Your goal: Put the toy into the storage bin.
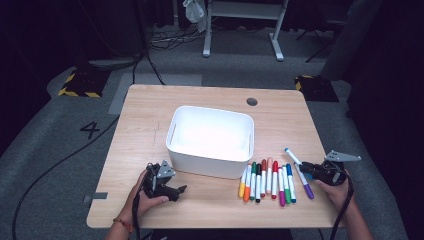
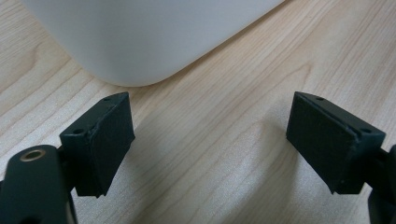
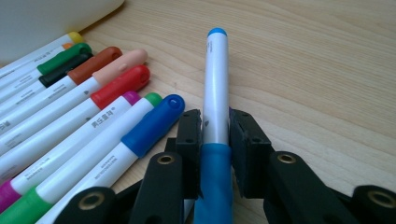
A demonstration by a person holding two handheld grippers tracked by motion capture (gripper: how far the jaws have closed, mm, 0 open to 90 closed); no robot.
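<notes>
Marker (image 3: 216,93), blue-capped, sits pinched in my right gripper (image 3: 215,140) just right of the marker row (image 1: 267,181), risk is it pivots or slips before reaching the white bin (image 1: 172,131), while my left gripper (image 2: 210,142) idles wide open beside it.

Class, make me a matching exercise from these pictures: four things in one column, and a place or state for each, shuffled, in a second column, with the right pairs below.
Things
1. white bin
2. left gripper
3. light blue marker
4. purple marker

Places or states
A. clamped between the right gripper's fingers
B. open, nothing between its fingers
C. lying on the table just right of the marker row
D. standing mid-table

Pairs: 1-D, 2-B, 3-A, 4-C
</notes>
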